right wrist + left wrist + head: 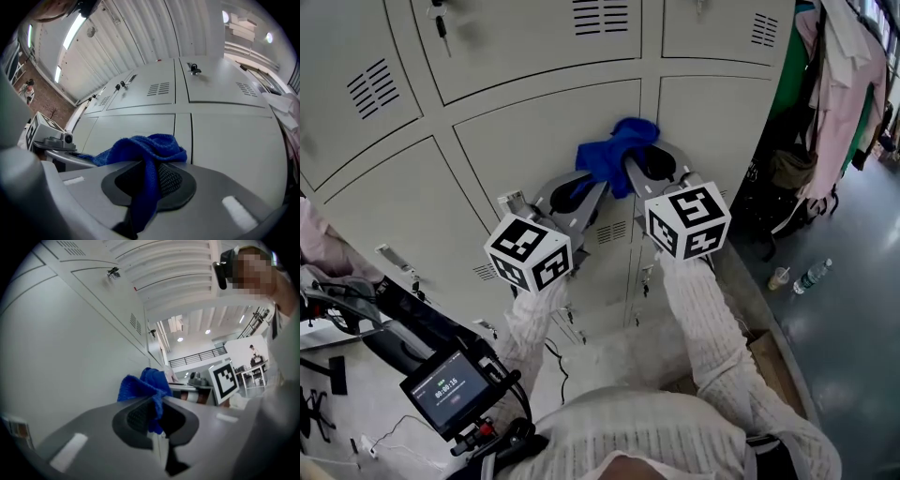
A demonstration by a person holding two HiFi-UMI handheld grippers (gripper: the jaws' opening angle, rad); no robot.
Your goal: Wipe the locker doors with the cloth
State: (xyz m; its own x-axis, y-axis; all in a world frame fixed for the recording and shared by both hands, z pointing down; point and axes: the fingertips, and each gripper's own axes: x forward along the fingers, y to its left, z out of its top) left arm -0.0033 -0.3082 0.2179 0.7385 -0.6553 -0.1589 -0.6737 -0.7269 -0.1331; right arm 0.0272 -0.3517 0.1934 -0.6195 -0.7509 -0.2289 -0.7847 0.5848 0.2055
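Cloth (pixel 614 155) at locker door (pixel 534 141) — bottle (pixel 812 276), cup (pixel 779 277) on floor (pixel 853 328).

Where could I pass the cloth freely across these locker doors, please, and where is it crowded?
The middle door is bare left of the cloth, up to its top seam; the right door is bare as far as the hanging clothes. Below the cloth, vents and keys crowd the doors.
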